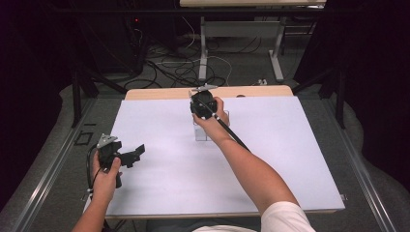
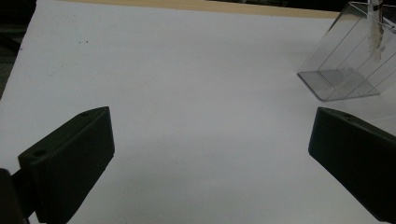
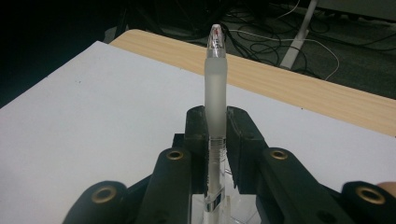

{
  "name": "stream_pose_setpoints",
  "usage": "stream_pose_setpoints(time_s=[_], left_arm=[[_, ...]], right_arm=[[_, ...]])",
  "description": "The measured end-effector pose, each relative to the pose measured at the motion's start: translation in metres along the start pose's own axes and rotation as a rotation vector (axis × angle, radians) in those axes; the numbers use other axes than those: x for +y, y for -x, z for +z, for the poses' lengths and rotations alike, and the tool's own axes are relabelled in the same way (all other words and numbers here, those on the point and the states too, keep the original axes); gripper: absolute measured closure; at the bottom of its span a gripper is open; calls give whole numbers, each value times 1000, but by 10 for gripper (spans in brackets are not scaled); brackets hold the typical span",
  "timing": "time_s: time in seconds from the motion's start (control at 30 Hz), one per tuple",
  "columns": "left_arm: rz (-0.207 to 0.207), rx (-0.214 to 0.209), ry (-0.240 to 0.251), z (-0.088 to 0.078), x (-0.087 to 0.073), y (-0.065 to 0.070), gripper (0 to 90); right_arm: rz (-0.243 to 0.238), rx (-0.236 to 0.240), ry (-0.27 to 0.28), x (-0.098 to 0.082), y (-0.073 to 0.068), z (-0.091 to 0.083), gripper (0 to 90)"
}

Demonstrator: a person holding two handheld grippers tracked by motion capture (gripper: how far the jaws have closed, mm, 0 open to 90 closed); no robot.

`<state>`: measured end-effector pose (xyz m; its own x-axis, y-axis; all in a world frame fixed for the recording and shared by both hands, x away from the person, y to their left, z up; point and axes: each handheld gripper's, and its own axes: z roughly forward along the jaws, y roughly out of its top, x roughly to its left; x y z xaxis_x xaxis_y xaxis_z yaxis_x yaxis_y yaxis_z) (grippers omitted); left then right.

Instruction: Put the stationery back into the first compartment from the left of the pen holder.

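Observation:
My right gripper (image 1: 203, 105) is over the far middle of the white sheet, shut on a frosted, translucent pen (image 3: 215, 88). The pen runs between the jaws, and its rounded clear tip sticks out past the fingertips. Its other end reaches down to a clear plastic box (image 3: 219, 205) just under the gripper. That box (image 1: 209, 129) stands on the sheet, below the right hand. My left gripper (image 1: 131, 155) is held at the sheet's left edge, open with nothing between its jaws (image 2: 210, 154). The clear box (image 2: 343, 65) shows at the upper right of the left gripper view.
A white sheet (image 1: 270, 159) covers the wooden table, whose bare far edge (image 1: 261, 91) shows beyond it. Behind the table are cables on the floor and a white table frame (image 1: 278, 53). Dark rails run along both sides.

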<state>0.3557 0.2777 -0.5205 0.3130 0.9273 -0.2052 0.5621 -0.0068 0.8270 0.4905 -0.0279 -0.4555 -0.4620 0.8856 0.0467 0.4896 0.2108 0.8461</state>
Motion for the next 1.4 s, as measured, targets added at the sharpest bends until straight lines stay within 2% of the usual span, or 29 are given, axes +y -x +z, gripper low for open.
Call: stream_pose_setpoints(time_s=[0.1,0.23,0.33,0.47,0.77,1.07,1.3,1.4], left_arm=[[0,1,-1,0,0,0,3],[1,0,1,0,0,0,3],[1,2,-5,0,0,0,3],[2,2,-6,0,0,1,3],[7,7,-4,1,0,1,3],[9,13,-12,2,0,1,3],[8,12,-12,1,-1,1,3],[6,13,-10,1,-1,1,3]], right_arm=[[4,3,2,0,2,-2,771],[16,17,8,-1,6,-10,678],[16,39,15,-4,11,-19,636],[38,68,-11,-7,19,-33,561],[64,96,-27,-21,41,-62,343],[65,90,1,-31,59,-88,165],[46,63,-1,-41,72,-107,125],[62,56,1,-48,80,-116,72]])
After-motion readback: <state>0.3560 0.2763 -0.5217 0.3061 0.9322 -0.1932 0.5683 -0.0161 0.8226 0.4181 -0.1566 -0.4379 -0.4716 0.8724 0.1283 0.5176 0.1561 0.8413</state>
